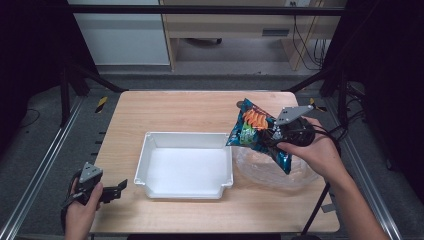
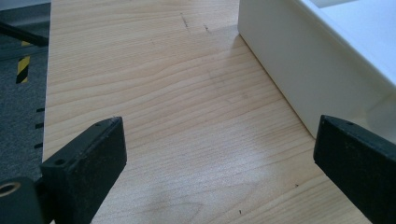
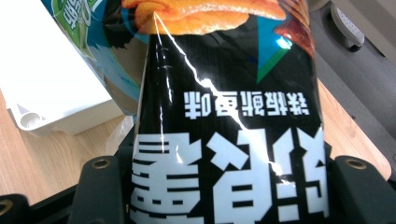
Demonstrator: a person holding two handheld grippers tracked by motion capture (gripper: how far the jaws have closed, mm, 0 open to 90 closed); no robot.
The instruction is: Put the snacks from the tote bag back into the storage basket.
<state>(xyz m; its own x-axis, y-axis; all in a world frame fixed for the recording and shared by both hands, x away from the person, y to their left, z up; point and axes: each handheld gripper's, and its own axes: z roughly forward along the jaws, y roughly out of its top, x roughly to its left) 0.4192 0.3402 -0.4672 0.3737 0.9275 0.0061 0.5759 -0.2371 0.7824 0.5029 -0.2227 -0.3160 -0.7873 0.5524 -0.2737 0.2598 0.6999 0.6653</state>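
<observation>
A blue and black snack bag with orange chips printed on it hangs in the air at the right of the table. My right gripper is shut on it, and in the right gripper view the bag sits squeezed between the two black jaws. A white rectangular tray rests in the middle of the wooden table, just left of the bag. My left gripper lies low at the table's front left corner, open, with nothing between its jaws. The left gripper view has the tray's outer wall to the right.
A clear plastic bag lies crumpled on the table under the snack bag, right of the tray. Black frame posts stand at both sides of the table. Bare wood stretches ahead of the left gripper.
</observation>
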